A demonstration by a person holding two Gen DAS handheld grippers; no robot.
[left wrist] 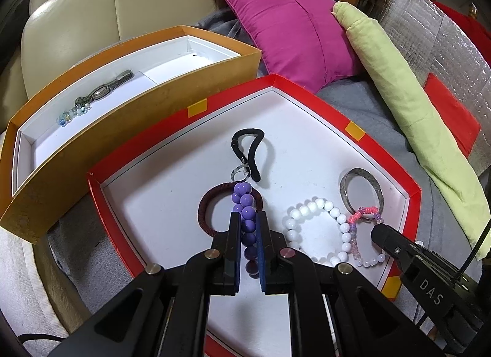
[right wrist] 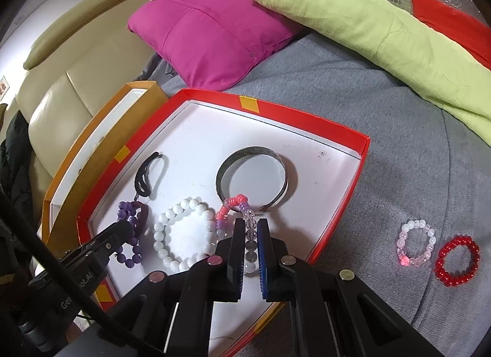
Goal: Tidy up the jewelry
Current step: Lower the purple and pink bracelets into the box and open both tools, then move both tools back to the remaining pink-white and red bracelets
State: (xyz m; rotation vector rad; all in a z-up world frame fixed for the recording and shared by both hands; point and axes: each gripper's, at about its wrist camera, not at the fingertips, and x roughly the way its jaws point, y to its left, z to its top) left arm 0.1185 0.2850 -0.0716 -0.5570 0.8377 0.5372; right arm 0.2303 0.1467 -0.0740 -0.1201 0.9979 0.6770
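Observation:
A red tray (left wrist: 313, 102) (right wrist: 362, 154) holds the jewelry. My left gripper (left wrist: 248, 219) is shut on a purple bead bracelet (left wrist: 245, 203) (right wrist: 130, 219) that lies over a maroon hair tie (left wrist: 205, 200). My right gripper (right wrist: 250, 225) (left wrist: 380, 231) is shut on a clear and pink bead bracelet (right wrist: 250, 228) (left wrist: 356, 234). Beside them lie a white bead bracelet (left wrist: 319, 228) (right wrist: 181, 234), a silver bangle (left wrist: 362, 191) (right wrist: 251, 179) and a black hair tie (left wrist: 251, 151) (right wrist: 147, 179). An orange box (left wrist: 116, 120) (right wrist: 92, 130) to the left holds a watch (left wrist: 104, 90) and a glass bead bracelet (left wrist: 72, 114).
A pink-white bracelet (right wrist: 415, 243) and a red bead bracelet (right wrist: 457, 260) lie on the grey cover (right wrist: 383, 111) right of the tray. A magenta cushion (left wrist: 285, 19) (right wrist: 211, 32) and a green cloth roll (left wrist: 399, 81) (right wrist: 353, 25) lie behind. A beige leather seat (left wrist: 76, 13) is at the left.

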